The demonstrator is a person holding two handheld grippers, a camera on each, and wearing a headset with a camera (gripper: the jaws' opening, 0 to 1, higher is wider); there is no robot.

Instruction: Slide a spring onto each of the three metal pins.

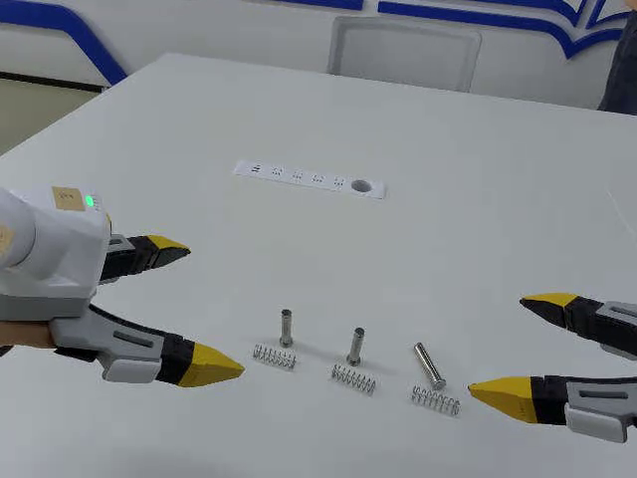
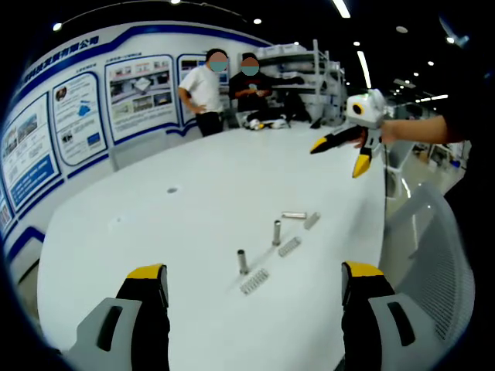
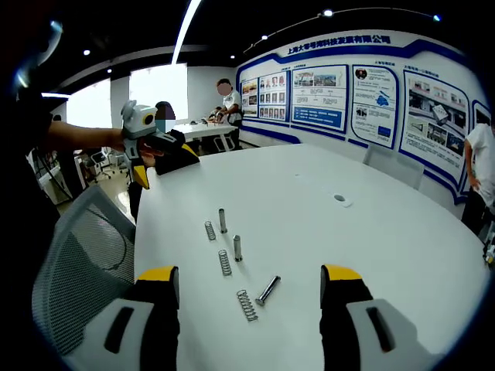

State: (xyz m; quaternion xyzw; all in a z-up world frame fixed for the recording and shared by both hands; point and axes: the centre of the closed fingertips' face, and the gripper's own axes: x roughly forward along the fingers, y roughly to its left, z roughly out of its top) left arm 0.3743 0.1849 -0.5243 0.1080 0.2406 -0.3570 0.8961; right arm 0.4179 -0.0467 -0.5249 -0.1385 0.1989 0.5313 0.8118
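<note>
Bright, even light from ceiling strips (image 3: pixel 186 31) above the white table (image 1: pixel 448 229); pins (image 1: pixel 287 327) throw short soft shadows on it. Gripper views bend hard at edges; background beyond the table soft.

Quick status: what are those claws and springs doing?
Left gripper open, empty; right gripper open, empty. Three small coiled metal springs lie beside silver metal pins; rightmost pin lying flat. Nothing blocking.

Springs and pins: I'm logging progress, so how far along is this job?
Nothing done: all three springs lie on the table beside the pins, none threaded. Nothing in hand: left gripper and right gripper are open, empty. Left: all three pins, one lying flat.
</note>
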